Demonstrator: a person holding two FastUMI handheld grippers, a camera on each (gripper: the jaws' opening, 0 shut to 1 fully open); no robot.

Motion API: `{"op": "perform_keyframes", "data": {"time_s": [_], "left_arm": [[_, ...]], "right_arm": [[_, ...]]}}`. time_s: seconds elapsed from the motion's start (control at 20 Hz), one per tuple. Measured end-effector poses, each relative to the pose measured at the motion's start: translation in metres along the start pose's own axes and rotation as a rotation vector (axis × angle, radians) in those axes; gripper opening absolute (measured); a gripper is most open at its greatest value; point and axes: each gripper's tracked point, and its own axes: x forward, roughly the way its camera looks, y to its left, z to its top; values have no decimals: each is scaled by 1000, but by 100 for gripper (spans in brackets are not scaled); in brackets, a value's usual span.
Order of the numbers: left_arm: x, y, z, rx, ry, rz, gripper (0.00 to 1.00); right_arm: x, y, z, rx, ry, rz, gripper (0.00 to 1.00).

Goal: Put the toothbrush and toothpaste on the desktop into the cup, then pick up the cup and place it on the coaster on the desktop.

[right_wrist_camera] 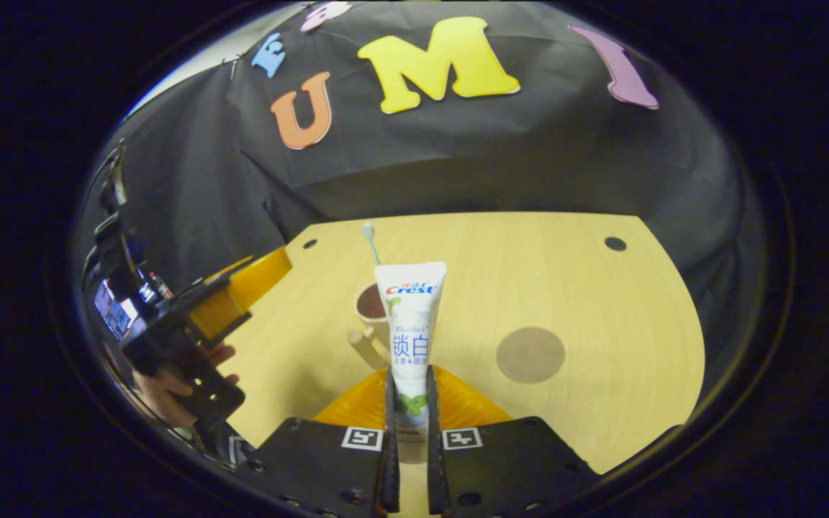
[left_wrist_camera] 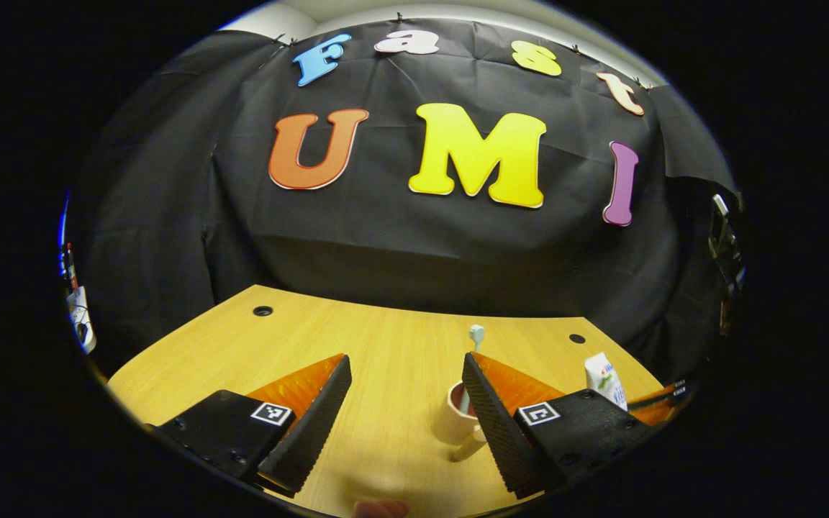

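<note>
Right gripper [right_wrist_camera: 407, 403] closed on the lower body of the toothpaste [right_wrist_camera: 410, 327], both fingers pressing it; the tube stood upright, flat crimped end uppermost, in the air just in front of the cup [right_wrist_camera: 373, 308]. A plastic tube of this kind would probably be light, soft and somewhat slick, so a hold on its body well above the cap seemed soundest. The cup stood on the desktop [right_wrist_camera: 565, 280] and held the toothbrush [right_wrist_camera: 370, 243], bristles upward. The coaster [right_wrist_camera: 529, 354] lay bare, well apart from the cup. Left gripper [left_wrist_camera: 406, 403] stood wide open, holding nothing, near the cup.
</note>
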Motion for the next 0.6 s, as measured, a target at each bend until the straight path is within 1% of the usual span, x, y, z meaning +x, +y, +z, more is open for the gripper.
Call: {"op": "perform_keyframes", "data": {"time_s": [0.1,0.2,0.25,0.3,0.4,0.5,0.55,0.6], "left_arm": [[-17,19,-6,-11,28,43,98],[-35,27,-8,-39,55,65,98],[-43,29,-6,-49,58,76,98],[-49,31,-6,-59,63,84,98],[-58,32,-4,-70,74,94,98],[-65,34,-2,-66,80,104,98],[-67,35,-2,-62,83,109,100],[-67,34,-3,-60,88,114,98]], "right_arm": [[19,15,30,-50,-68,25,15],[34,33,60,-98,-150,53,15],[40,41,74,-130,-200,65,18],[47,47,83,-158,-236,69,15],[61,59,98,-197,-300,79,15],[72,66,103,-219,-337,87,15],[78,69,106,-239,-357,91,15],[82,71,106,-266,-373,90,16]]}}
